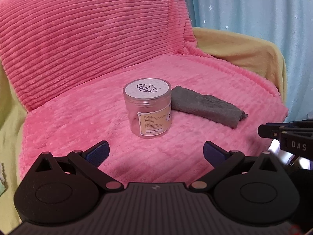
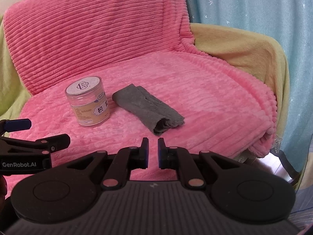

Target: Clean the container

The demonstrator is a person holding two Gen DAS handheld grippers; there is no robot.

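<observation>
An armchair (image 1: 244, 47) with yellow upholstery fills both views, draped over seat and back with a ribbed pink blanket (image 1: 97, 39); a pale blue curtain (image 1: 254, 5) hangs behind it on the right. On the blanketed seat lies a folded grey cloth (image 2: 148, 107), flat and undisturbed, with no tongs touching it. Just beside the cloth, on its left, stands the jar (image 1: 147, 107), a clear plastic container, upright, lid on, with a paper label on its side; in the left wrist view the two appear to touch or nearly touch, while the right wrist view shows a narrow gap between them. The jar looks empty, though small specks inside cannot be ruled out. The left tongs (image 1: 155, 152) stand wide apart, holding nothing, aimed at the jar from short of it. The right tongs (image 2: 153, 152) are nearly together, with a narrow gap between the pads and nothing in it, aimed toward the near end of the cloth. Judgement: the task has not visibly begun. The lid is still on, the cloth unused, and nothing is gripped. Picking up both jar and cloth, and the wiping itself, all remain to be done.
</observation>
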